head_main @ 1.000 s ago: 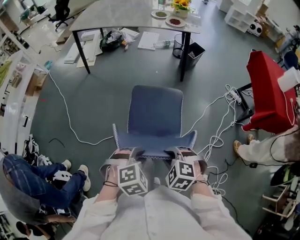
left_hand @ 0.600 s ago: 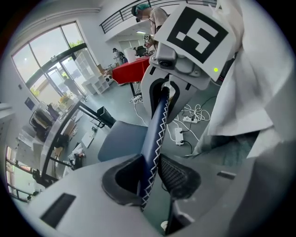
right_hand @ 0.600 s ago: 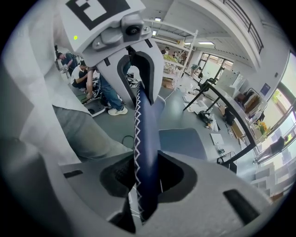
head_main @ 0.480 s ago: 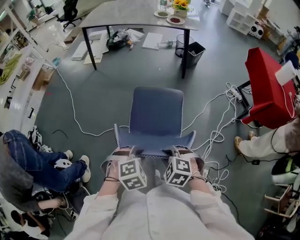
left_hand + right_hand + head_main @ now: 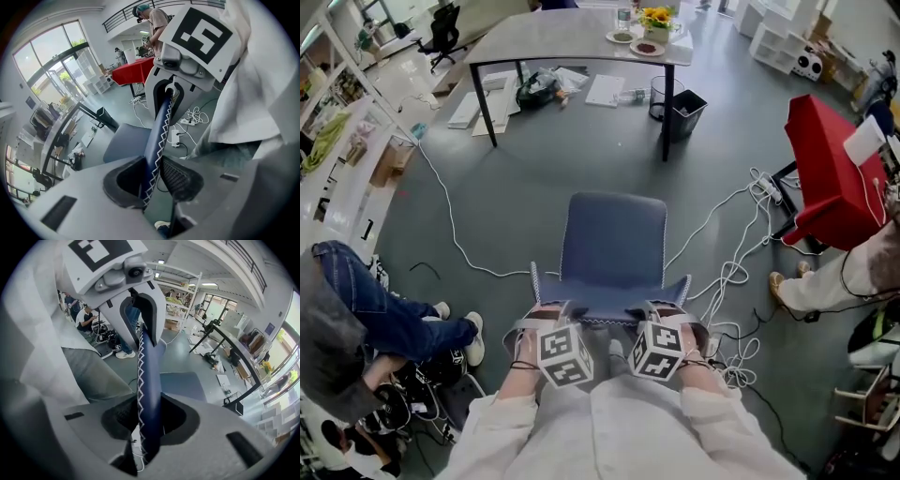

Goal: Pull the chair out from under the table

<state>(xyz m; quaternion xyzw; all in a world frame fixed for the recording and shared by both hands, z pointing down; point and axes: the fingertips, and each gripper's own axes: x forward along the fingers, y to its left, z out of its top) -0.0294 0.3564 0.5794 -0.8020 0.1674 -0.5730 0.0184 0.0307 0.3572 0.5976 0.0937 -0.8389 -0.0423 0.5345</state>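
Chair (image 5: 612, 246) sits mid-frame on open floor, well apart from the worktop (image 5: 553, 37) at top centre. No part of the seat is under it. Seat faces the worktop; backrest (image 5: 157, 136) is nearest the person, bottom centre.

L tool (image 5: 546, 317) is clamped on the backrest's top edge, left end. Its own view shows both pads pressing the thin blue stitched edge. R tool (image 5: 667, 315) does the same at the right end, pads closed on the edge. Both point steeply down.

Progress, judged: the pull-out proper looks done or nearly so, since the gap betw. chair and worktop is wide. Left to do: prob. just stop, let the chair settle, then release both tools. Can't tell if all legs are down — hidden under the seat.

Watch: white cables (image 5: 733, 272) on the floor right of the chair and lower right by the person — a leg could snag if dragged further back. Seated person (image 5: 366, 319) lower left looks out of the path.
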